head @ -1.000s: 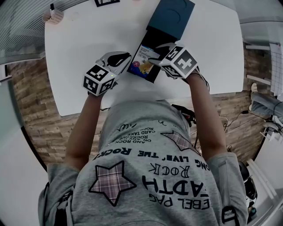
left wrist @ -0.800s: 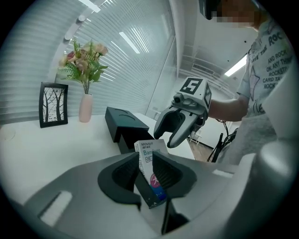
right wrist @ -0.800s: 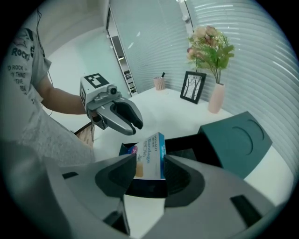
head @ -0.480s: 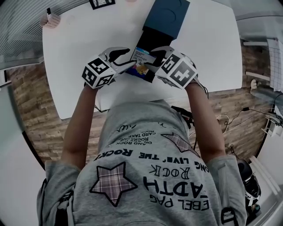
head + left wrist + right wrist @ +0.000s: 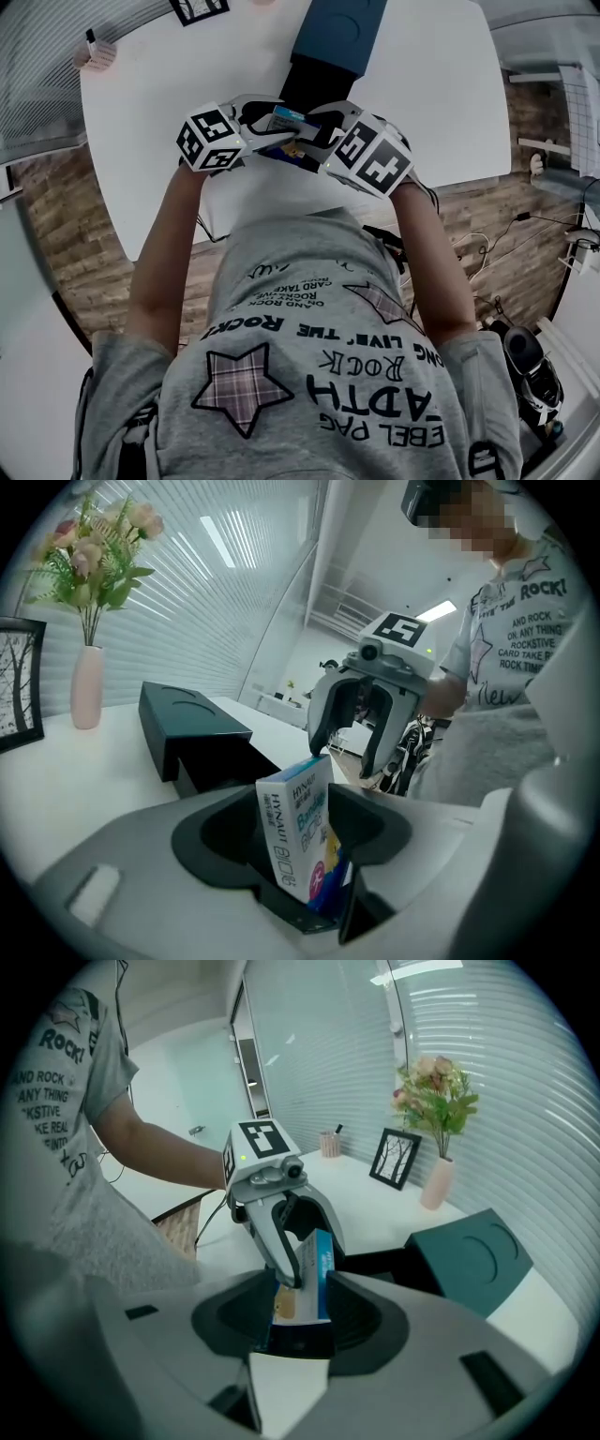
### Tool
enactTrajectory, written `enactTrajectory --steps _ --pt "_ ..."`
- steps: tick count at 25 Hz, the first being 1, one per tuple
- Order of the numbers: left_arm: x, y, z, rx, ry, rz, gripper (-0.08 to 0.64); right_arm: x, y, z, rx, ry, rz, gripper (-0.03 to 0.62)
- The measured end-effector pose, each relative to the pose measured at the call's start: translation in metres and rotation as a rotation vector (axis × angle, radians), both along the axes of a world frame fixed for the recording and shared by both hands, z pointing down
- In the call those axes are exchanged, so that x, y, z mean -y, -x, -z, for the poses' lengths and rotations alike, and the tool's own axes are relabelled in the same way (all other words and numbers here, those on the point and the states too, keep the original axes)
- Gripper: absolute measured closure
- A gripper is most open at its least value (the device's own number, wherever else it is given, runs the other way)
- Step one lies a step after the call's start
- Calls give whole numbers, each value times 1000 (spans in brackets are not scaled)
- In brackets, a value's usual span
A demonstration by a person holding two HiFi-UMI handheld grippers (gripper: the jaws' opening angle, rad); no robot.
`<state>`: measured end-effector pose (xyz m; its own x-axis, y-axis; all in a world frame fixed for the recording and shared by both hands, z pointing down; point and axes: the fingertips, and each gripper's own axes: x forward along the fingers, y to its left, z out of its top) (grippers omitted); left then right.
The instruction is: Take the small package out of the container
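The small package, a white and blue bandage box, hangs above the white table, just in front of the container's black drawer. My right gripper is shut on it; in the right gripper view the box stands upright between its jaws. My left gripper faces it from the left. Its jaws have just been opening and now stand wide around the box without pressing on it. The dark teal container lies further back on the table.
A pink vase with flowers and a framed picture stand at the table's far side. A small pen cup sits near the left corner. The table's front edge is close to my body, with wooden floor beyond.
The right gripper lifted the package out of the drawer and towards me. The left gripper swung in from the left, and its jaws opened around the box's other end.
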<state>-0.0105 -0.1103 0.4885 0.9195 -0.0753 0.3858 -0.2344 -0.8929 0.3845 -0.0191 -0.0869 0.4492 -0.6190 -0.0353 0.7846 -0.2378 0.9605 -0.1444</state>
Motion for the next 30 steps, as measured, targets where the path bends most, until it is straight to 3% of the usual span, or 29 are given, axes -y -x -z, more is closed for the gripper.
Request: enactTrajectory --steps 5,21,30 --pt "-8 -6 1 -6 -5 -43 344 -4 -1 4 16 2 -4 419" --pt "-18 -10 27 -33 -94 -68 469 -3 -7 26 110 -4 -60 433" --pt "-15 -6 58 -24 -176 2 471 16 -15 68 310 -23 -189 537"
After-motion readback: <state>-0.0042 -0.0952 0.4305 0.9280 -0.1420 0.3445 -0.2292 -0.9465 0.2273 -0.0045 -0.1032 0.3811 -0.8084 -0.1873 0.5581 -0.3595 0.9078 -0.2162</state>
